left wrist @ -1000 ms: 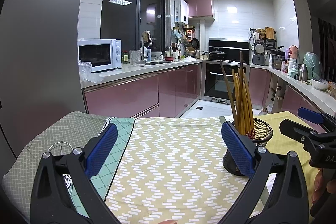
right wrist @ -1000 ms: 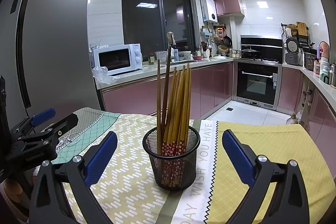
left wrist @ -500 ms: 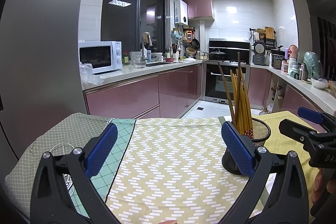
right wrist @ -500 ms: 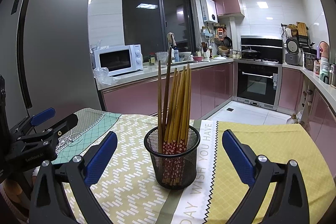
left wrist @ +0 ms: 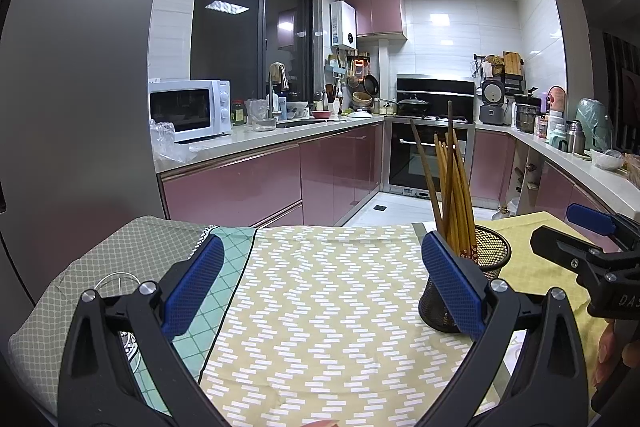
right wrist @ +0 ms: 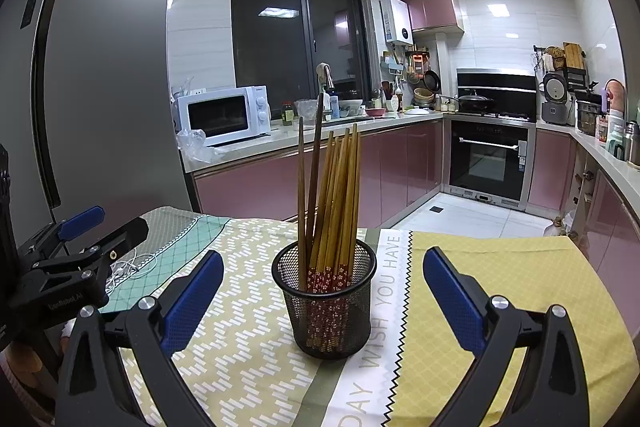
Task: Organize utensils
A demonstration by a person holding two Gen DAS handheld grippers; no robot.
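Standing upright on the patterned-cloth-covered desk (right wrist: 500,267), the black round wire-mesh holder (right wrist: 325,307) full of wooden chopsticks (right wrist: 332,195) sits between the spread, empty blue-padded fingers of the right hand-held gripper (right wrist: 323,293), while the left hand-held gripper (left wrist: 322,281) hovers beside it, also released.

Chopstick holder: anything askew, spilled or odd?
Nothing spilled. The mesh holder stands upright on the tablecloth, chopsticks all inside. Only oddity: two darker chopsticks stand taller and lean apart from the bundle. Both grippers are open and clear of it.
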